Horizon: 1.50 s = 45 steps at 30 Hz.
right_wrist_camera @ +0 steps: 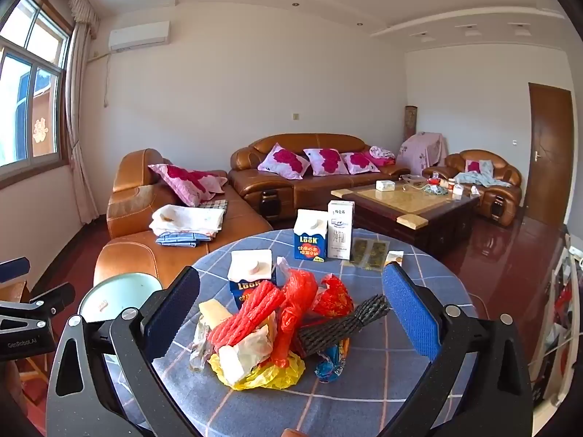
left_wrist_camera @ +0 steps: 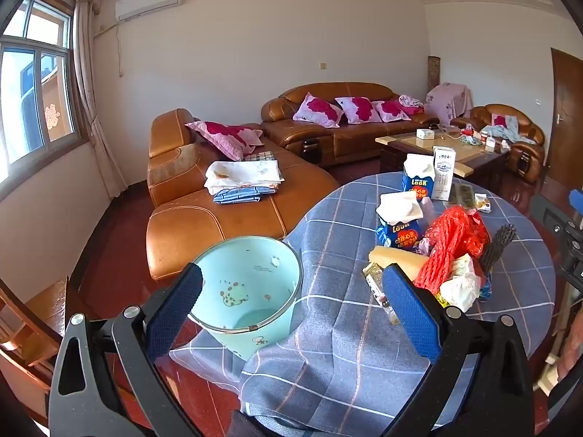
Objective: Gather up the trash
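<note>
Jaws wide above trash pile

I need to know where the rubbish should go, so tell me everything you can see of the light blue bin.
The light blue bin is a round, smooth, plastic-looking pail with a thin metal rim band and small cartoon prints inside and out. It stands upright and looks empty, beside the table's edge, where the blue checked tablecloth drapes against its side. In the left wrist view it sits between the open left gripper fingers, untouched. The right wrist view shows only part of its rim.
</note>
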Motion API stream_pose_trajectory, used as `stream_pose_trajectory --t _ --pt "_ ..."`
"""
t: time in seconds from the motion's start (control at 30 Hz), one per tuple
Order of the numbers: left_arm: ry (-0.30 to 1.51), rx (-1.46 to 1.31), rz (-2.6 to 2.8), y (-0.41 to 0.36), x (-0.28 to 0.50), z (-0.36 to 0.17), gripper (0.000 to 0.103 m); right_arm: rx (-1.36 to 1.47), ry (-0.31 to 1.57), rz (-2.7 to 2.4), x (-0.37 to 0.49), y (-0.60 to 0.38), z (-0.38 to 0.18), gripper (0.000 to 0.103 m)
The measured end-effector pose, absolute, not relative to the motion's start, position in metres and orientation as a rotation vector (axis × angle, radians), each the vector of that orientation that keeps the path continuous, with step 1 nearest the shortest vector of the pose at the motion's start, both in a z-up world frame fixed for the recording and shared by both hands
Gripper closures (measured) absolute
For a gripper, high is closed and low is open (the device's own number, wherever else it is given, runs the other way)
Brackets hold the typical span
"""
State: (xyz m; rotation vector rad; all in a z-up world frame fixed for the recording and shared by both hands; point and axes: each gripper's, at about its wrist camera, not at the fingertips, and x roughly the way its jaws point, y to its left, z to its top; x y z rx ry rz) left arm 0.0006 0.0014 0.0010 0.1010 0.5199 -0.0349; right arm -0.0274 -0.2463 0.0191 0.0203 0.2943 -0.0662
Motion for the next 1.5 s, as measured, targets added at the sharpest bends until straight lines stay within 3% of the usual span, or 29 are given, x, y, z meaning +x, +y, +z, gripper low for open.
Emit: stream_pose_trajectory --t 1.5 --pt "0.493 0.097 0.024 0.013 -0.002 0.003 0.006 0.046 0.313 -0.048 -0.034 -0.239 0.018 0.005"
